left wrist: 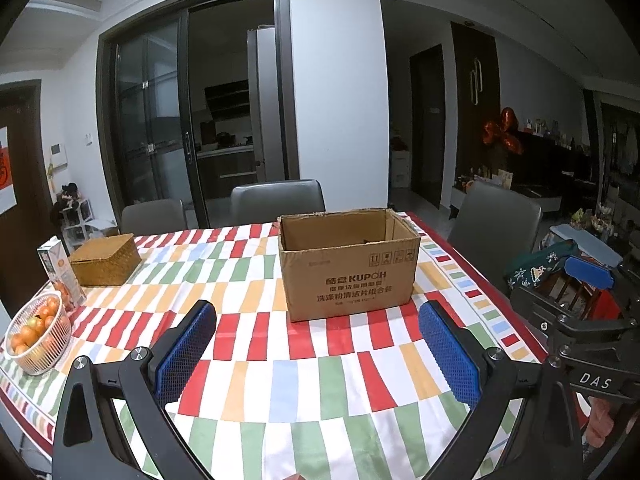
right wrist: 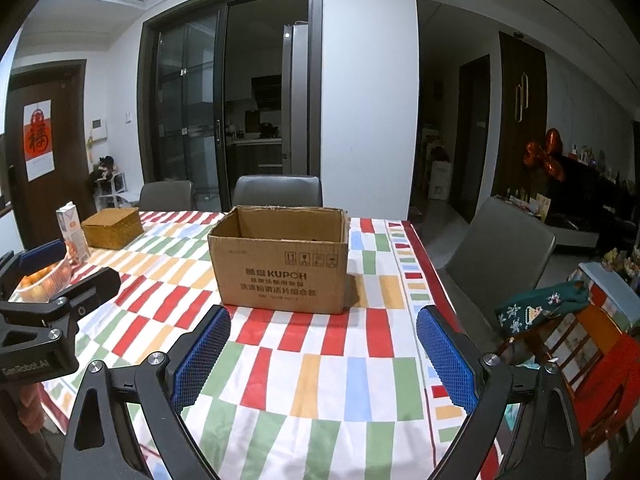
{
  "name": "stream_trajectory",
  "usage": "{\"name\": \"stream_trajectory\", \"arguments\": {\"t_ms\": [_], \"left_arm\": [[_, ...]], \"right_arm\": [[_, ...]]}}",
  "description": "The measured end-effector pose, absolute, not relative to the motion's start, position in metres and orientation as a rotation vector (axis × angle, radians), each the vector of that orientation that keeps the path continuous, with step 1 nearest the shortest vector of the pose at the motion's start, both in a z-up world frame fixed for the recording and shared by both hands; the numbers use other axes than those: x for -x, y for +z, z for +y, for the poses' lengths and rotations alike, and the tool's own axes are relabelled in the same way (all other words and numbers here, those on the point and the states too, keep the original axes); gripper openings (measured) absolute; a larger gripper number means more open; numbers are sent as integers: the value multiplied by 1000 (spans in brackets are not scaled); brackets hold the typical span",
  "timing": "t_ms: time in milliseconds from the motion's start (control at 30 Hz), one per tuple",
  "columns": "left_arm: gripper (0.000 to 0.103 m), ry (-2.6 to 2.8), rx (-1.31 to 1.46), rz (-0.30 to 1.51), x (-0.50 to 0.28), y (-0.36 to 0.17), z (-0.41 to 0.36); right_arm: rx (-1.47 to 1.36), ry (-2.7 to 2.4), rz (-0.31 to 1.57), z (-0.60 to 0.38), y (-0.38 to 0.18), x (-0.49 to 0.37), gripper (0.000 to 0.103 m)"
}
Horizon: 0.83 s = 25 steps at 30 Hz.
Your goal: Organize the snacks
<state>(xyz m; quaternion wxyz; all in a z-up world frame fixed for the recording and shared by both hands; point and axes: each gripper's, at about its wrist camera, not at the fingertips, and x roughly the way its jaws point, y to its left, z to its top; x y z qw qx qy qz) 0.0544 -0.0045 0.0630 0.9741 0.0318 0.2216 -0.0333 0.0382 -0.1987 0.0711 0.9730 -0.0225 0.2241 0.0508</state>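
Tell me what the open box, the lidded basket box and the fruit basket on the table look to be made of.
The open brown box looks like corrugated cardboard: matte, with printed text and ragged cut edges. The tan lidded basket box appears woven, perhaps straw or rattan, judging by its textured weave. The round white fruit basket seems to be thin wire or plastic mesh; the oranges show through its sides.

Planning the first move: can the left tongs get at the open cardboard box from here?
Probably yes. The left tongs are open and empty, and only bare tablecloth lies between them and the cardboard box, whose top is open.
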Motion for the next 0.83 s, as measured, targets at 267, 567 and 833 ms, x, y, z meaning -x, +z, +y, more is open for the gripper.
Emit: {"name": "stream_trajectory", "arguments": {"t_ms": [267,567,833], "left_arm": [[103,-62,-54,456,-56,61,-2],[103,-59,-47,479,-59,56,0],[103,-59,-48,483,-61,54,1]], "right_arm": [[53,101,446,-198,71,-38,95],[58,103,460,-196,69,-40,95],[57,106,474,-195,64,-44,95]]}}
